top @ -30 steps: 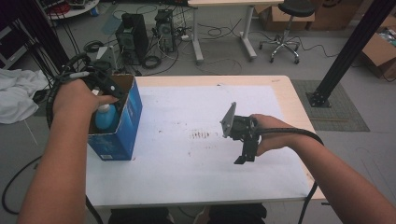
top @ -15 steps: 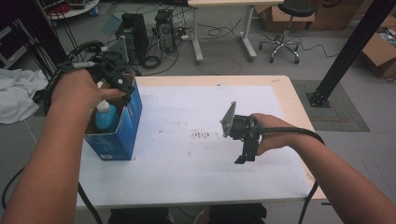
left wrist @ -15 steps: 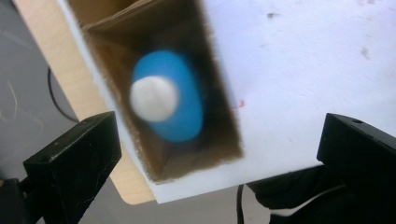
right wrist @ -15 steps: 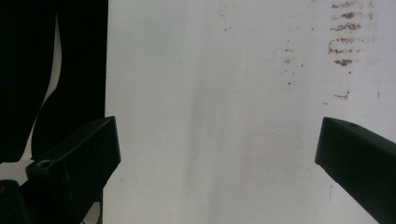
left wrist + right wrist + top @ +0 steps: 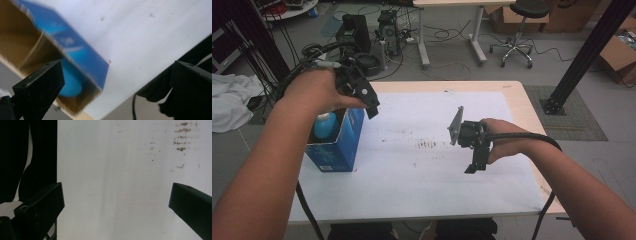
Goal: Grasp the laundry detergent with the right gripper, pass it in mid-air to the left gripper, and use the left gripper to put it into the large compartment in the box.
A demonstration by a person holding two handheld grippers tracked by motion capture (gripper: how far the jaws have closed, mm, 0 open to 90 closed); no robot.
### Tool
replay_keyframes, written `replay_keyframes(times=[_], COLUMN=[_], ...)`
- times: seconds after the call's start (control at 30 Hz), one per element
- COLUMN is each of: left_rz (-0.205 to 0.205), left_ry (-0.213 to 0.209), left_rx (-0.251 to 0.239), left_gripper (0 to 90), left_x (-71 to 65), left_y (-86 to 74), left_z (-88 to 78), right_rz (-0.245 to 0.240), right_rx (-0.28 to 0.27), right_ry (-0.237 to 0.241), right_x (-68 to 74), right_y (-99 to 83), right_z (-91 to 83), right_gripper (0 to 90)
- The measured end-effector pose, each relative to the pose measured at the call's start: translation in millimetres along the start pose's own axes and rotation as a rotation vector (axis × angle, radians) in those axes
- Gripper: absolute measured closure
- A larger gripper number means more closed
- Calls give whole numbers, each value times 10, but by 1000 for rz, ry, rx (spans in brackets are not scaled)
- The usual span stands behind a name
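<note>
Blue bottle (image 5: 325,125) sits inside the blue box (image 5: 343,150); left gripper (image 5: 371,107) hangs above it, jaws just spread wide, nothing between. Right gripper (image 5: 473,167) is wide and empty too.

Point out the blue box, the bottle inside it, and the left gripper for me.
blue box (image 5: 339,150): high view, on its right-hand side wall.
bottle (image 5: 325,125): high view, on its blue body inside the box.
left gripper (image 5: 372,107): high view, at the open jaw tips, above the box's corner.
</note>
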State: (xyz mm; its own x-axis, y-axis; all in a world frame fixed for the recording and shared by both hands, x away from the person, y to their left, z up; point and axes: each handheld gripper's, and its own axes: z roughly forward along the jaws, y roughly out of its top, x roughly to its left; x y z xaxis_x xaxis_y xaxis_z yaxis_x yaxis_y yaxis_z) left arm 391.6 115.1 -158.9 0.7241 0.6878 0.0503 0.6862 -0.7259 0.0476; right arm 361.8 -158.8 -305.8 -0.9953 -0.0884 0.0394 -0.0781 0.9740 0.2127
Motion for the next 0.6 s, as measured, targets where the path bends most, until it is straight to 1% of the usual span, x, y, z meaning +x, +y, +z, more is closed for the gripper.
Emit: replay_keyframes(times=[0.1, 0.13, 0.17, 0.2, 0.23, 0.27, 0.3, 0.33, 0.37, 0.4, 0.47, 0.5, 0.57, 0.6], left_rz=[62, 107, 138, 178, 234, 263, 306, 340, 373, 419, 490, 533, 581, 597], left_ry=[-14, -20, -24, -24, -19, -16, -15, -23, -38, -48, -73, -87, -97, -100], left_rx=[-31, -47, -53, -54, -60, -58, -62, -65, -66, -66, -55, -48, -29, -23], left_gripper=[1, 1, 1, 1, 1, 1, 1, 1, 1, 1, 1, 1, 1, 1], left_x=[-85, -122, -153, -185, -231, -258, -296, -328, -352, -383, -451, -495, -552, -580], left_y=[58, 75, 91, 105, 115, 121, 126, 127, 130, 130, 123, 115, 111, 108], left_z=[-2, 2, 13, 26, 48, 61, 80, 96, 114, 133, 183, 212, 248, 267], right_rz=[9, 12, 16, 19, 19, 23, 24, 25, 27, 28, 30, 34, 31, 30], right_rx=[8, 10, 14, 20, 26, 37, 39, 44, 49, 53, 55, 59, 57, 52], right_ry=[-4, -4, -2, -1, 0, 1, 2, 0, 0, -2, -6, -7, -10, -10], right_x=[1, 5, 14, 24, 34, 46, 49, 52, 54, 53, 50, 51, 46, 43], right_y=[-5, -7, -13, -18, -25, -34, -40, -48, -54, -60, -66, -68, -66, -63], right_z=[-16, -19, -24, -28, -28, -32, -32, -35, -41, -46, -60, -69, -81, -86], right_gripper=[0, 0, 0, 0, 0, 0, 0, 0, 0, 0, 0, 0, 0, 0])
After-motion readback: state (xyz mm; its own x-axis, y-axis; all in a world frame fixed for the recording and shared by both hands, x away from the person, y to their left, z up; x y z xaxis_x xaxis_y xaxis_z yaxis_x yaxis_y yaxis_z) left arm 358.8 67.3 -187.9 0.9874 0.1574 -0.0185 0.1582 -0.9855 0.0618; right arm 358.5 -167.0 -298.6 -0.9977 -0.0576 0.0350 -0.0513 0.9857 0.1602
